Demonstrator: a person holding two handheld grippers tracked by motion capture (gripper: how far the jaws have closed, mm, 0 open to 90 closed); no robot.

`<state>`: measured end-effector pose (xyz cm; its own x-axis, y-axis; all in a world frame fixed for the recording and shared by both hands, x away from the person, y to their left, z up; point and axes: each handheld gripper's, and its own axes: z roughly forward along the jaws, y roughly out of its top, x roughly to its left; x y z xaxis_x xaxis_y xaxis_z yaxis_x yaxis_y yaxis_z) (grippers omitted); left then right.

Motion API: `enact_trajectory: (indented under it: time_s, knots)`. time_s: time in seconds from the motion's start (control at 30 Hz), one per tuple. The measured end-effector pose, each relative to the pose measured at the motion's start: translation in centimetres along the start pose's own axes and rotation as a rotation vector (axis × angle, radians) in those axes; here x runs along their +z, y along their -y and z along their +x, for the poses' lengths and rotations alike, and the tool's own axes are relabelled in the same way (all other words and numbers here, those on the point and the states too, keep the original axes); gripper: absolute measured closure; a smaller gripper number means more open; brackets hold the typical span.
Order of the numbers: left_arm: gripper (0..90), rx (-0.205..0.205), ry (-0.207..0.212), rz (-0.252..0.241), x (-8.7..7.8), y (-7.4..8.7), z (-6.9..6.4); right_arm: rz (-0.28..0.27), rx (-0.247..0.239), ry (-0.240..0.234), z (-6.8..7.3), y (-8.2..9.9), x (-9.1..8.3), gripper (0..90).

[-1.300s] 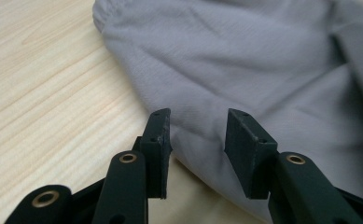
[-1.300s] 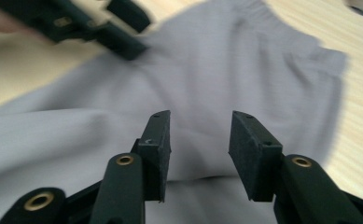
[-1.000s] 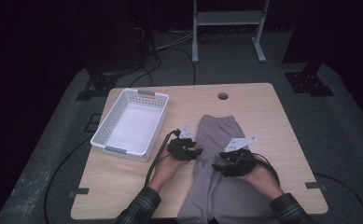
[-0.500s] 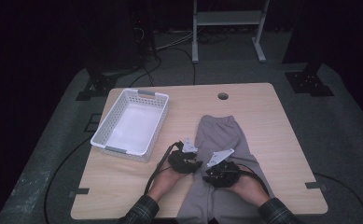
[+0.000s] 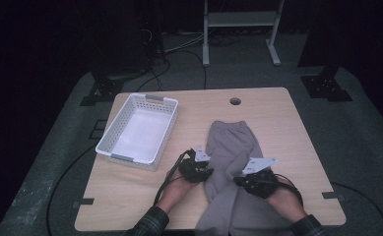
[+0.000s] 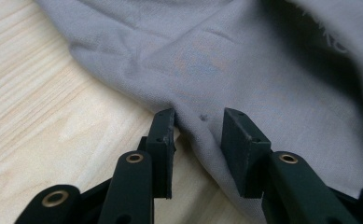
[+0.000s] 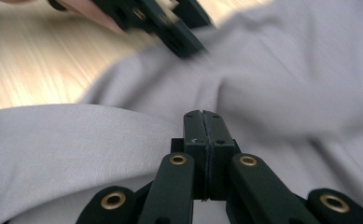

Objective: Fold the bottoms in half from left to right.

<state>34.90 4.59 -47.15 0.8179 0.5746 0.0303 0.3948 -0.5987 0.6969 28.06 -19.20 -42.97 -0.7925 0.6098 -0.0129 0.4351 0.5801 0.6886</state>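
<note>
Grey trousers [image 5: 231, 152] on desk [image 5: 277, 128], left claw [image 6: 198, 126] closing, straddling their edge, right claw [image 7: 202, 122] clenched over the cloth, basket [image 5: 139, 129] left of trousers

high cam overhead; tongs cams close, sharing grey cloth [image 6: 244, 60].

We see a dark room, grey floor [image 5: 361, 142] with cables [image 5: 179, 46], a white-legged stand [image 5: 240, 19] at the back, black bases [image 5: 327, 86] beside the wooden worktop [image 5: 277, 128].

Grey trousers [image 5: 231, 147], plain. White slatted basket [image 5: 139, 129] w/ grey handles. Worktop [image 5: 277, 123] pale wood grain. Both tools black, brass rivets; plaid sleeve [image 5: 147, 225].
</note>
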Motion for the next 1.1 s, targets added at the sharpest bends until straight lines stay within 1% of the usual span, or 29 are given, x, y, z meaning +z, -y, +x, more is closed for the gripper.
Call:
enact_trajectory:
  time_s: [0.07,0.13,0.23,0.27,0.3,0.33,0.37,0.43,0.5,0.53,0.57,0.63,0.67,0.7,0.77,0.8,0.87,0.9,0.93,1.0,1.07,1.1]
  knots:
    - [64.8,-0.001,0.000,0.000,0.0,0.0,0.0,0.014,0.024,0.022,-0.7,1.1,-0.7,89.6]
    - [64.8,-0.004,-0.001,0.001,0.0,0.0,0.1,0.048,0.051,0.043,-1.4,2.3,-1.0,89.5]
    - [64.8,-0.004,-0.002,0.001,0.0,0.0,0.1,0.119,0.077,0.057,-2.1,4.1,-0.6,89.6]
    - [64.7,-0.008,0.000,0.001,0.0,0.0,0.1,0.138,0.081,0.055,-2.2,4.5,-0.4,89.6]
    - [64.7,-0.007,-0.001,0.000,0.0,0.0,0.1,0.143,0.084,0.051,-2.2,4.8,-0.2,89.5]
    - [64.7,-0.009,0.000,0.000,0.0,0.0,0.1,0.139,0.085,0.046,-2.2,4.7,-0.3,89.1]
    - [64.6,-0.011,0.000,-0.001,0.0,0.0,0.1,0.133,0.090,0.040,-2.2,4.6,-0.4,86.7]
    - [64.0,-0.018,0.001,-0.002,0.0,0.0,0.1,0.103,0.104,0.049,-2.3,4.2,-0.8,74.7]
    - [63.2,-0.019,0.002,0.000,0.0,0.0,0.2,0.052,0.129,0.044,-2.5,3.6,-1.3,57.8]
    - [62.9,-0.024,0.003,-0.003,0.0,0.1,0.2,0.031,0.159,0.041,-2.5,3.2,-1.4,53.5]
    - [62.3,-0.027,0.002,-0.003,0.0,0.1,0.2,0.009,0.177,0.042,-2.5,2.7,-1.6,49.5]
    - [61.7,-0.034,0.003,-0.005,0.0,0.1,0.2,-0.011,0.177,0.076,-2.5,1.9,-1.3,43.2]
    - [61.4,-0.032,0.002,-0.005,0.1,0.1,0.2,-0.014,0.181,0.093,-2.6,1.5,-1.0,42.4]
    - [61.3,-0.035,0.003,-0.007,0.1,0.1,0.2,-0.020,0.190,0.106,-2.8,1.2,-0.7,42.6]
    - [61.3,-0.033,0.002,-0.005,0.1,0.1,0.2,-0.016,0.203,0.138,-3.2,0.7,-0.1,46.8]
    - [61.3,-0.032,0.002,-0.006,0.1,0.1,0.3,0.000,0.202,0.163,-3.5,0.4,0.5,54.3]
    - [61.2,-0.030,0.004,-0.004,0.1,0.1,0.3,0.034,0.194,0.189,-4.1,0.2,1.4,72.1]
    - [61.1,-0.030,0.004,-0.005,0.1,0.1,0.3,0.047,0.180,0.203,-4.3,0.2,1.7,81.5]
    - [61.0,-0.032,0.005,-0.007,0.1,0.1,0.3,0.054,0.175,0.216,-4.4,0.3,1.7,86.8]
    - [60.8,-0.032,0.005,-0.007,0.1,0.1,0.3,0.043,0.178,0.226,-4.5,0.4,1.2,88.6]
    - [60.7,-0.035,0.006,-0.008,0.1,0.1,0.3,0.020,0.189,0.252,-4.6,0.7,-0.1,88.9]
    - [60.7,-0.035,0.006,-0.008,0.1,0.1,0.3,0.023,0.199,0.256,-4.7,1.0,-0.5,89.0]
